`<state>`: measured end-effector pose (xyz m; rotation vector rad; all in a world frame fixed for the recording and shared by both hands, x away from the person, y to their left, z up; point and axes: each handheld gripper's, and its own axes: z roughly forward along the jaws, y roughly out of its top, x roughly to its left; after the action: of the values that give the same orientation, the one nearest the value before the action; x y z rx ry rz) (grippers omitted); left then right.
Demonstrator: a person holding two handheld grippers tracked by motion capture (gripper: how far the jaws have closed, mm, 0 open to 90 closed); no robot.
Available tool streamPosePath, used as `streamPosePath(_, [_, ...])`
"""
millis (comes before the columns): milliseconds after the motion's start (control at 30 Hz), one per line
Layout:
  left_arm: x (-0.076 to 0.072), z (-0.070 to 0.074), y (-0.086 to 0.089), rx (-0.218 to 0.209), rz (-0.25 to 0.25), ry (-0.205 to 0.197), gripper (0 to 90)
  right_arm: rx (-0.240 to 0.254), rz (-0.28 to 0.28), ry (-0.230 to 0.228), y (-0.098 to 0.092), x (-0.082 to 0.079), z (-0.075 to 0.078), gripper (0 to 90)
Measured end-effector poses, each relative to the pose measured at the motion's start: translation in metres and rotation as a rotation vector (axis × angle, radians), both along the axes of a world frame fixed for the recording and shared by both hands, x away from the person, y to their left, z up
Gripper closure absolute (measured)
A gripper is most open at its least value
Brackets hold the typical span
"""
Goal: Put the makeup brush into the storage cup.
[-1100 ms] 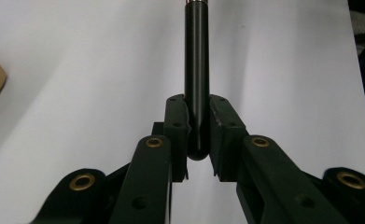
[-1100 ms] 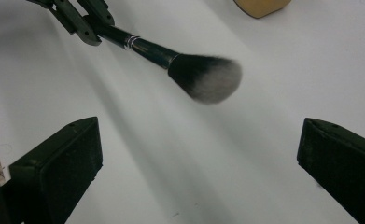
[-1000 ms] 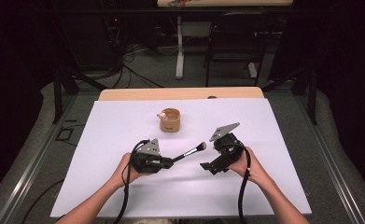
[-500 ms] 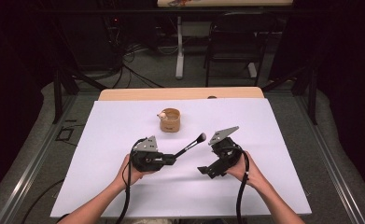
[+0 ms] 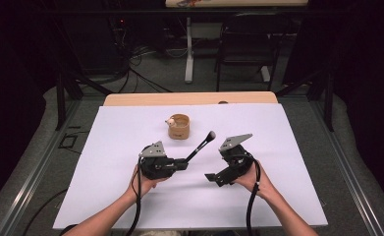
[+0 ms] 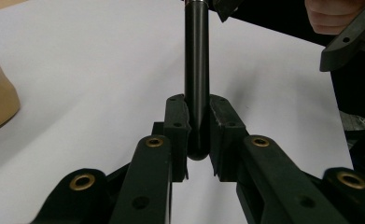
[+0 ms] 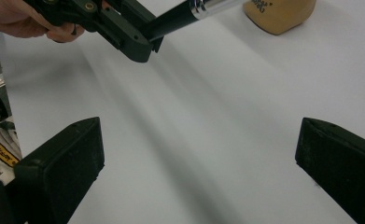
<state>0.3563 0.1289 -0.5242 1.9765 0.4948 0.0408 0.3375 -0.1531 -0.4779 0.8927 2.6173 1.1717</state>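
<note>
Nearest the person, left gripper (image 5: 182, 162): jaws clamped on the rounded butt end of a black brush (image 5: 201, 145), seen pinched between both pads in the left gripper view (image 6: 197, 84).
Right gripper (image 5: 213, 178): just beside the left one, held low over the desk, jaws spread wide with nothing between them; it points toward the left gripper.
Brush: raised off the desk (image 5: 288, 162), slanting up and away, its dark bristle head between the two grippers.
Farther back, cup (image 5: 178, 126): small tan container standing on the white sheet, apart from both grippers.
</note>
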Motion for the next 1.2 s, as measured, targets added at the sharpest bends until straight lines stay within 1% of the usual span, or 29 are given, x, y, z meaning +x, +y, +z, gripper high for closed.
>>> streamPosePath(67, [0.000,-0.001,-0.001,-0.008,-0.003,0.001,79.3,0.015,-0.008,-0.009,0.000,0.000,0.000,3.9])
streamPosePath(100, [-0.001,-0.001,-0.001,-0.006,0.000,-0.003,79.3,0.027,-0.009,-0.016,-0.001,0.000,0.000,7.4])
streamPosePath(133, [0.000,-0.001,-0.002,-0.017,-0.007,-0.001,79.3,0.036,-0.016,-0.016,-0.001,0.000,0.000,11.3])
streamPosePath(167, [0.000,-0.002,-0.002,-0.017,-0.005,-0.003,79.3,0.050,-0.023,-0.034,-0.001,0.000,0.001,14.3])
streamPosePath(233, [0.000,-0.002,-0.002,-0.013,-0.006,-0.006,79.3,0.053,-0.042,-0.046,-0.001,-0.001,0.002,18.8])
streamPosePath(333, [-0.001,-0.002,-0.002,-0.011,-0.007,-0.011,79.3,0.092,-0.069,-0.071,0.000,-0.001,0.002,25.1])
streamPosePath(433, [-0.001,-0.002,-0.003,-0.018,-0.009,-0.016,79.3,0.142,-0.087,-0.067,0.000,0.000,0.004,30.4])
streamPosePath(467, [-0.001,-0.002,-0.004,-0.012,-0.006,-0.022,79.3,0.155,-0.088,-0.066,0.000,0.001,0.005,31.6])
streamPosePath(500, [-0.001,-0.002,-0.004,-0.012,-0.009,-0.023,79.3,0.174,-0.098,-0.074,0.001,0.002,0.005,34.1])
streamPosePath(567, [-0.001,-0.003,-0.005,-0.016,-0.016,-0.032,79.3,0.182,-0.104,-0.078,0.001,0.003,0.006,35.9])
streamPosePath(600, [-0.002,-0.003,-0.007,-0.015,-0.016,-0.038,79.3,0.193,-0.112,-0.076,0.001,0.004,0.006,36.5])
streamPosePath(633, [-0.002,-0.003,-0.007,-0.012,-0.013,-0.043,79.3,0.219,-0.113,-0.080,0.001,0.005,0.006,38.2])
streamPosePath(667, [-0.003,-0.003,-0.007,-0.015,-0.015,-0.053,79.3,0.226,-0.120,-0.079,0.001,0.005,0.007,39.5])
streamPosePath(733, [-0.003,-0.003,-0.009,-0.014,-0.013,-0.057,79.3,0.255,-0.121,-0.077,0.000,0.006,0.008,43.2])
streamPosePath(833, [-0.004,-0.004,-0.011,-0.011,-0.019,-0.066,79.3,0.294,-0.134,-0.063,0.001,0.007,0.009,48.5])
streamPosePath(867, [-0.004,-0.005,-0.011,-0.010,-0.020,-0.068,79.3,0.294,-0.137,-0.055,0.001,0.007,0.010,50.4])
streamPosePath(933, [-0.004,-0.005,-0.011,-0.013,-0.018,-0.069,79.3,0.309,-0.144,-0.058,0.002,0.008,0.010,54.0])
streamPosePath(1033, [-0.004,-0.005,-0.011,-0.010,-0.013,-0.077,79.3,0.338,-0.157,-0.050,0.001,0.010,0.009,59.0])
streamPosePath(1100, [-0.004,-0.006,-0.012,-0.018,-0.014,-0.079,79.2,0.365,-0.167,-0.026,0.000,0.011,0.009,60.1])
streamPosePath(1167, [-0.005,-0.006,-0.012,-0.014,-0.016,-0.086,79.2,0.381,-0.175,-0.033,0.001,0.012,0.008,61.9])
streamPosePath(1200, [-0.005,-0.006,-0.013,-0.014,-0.017,-0.088,79.2,0.384,-0.174,-0.030,0.001,0.012,0.008,61.9])
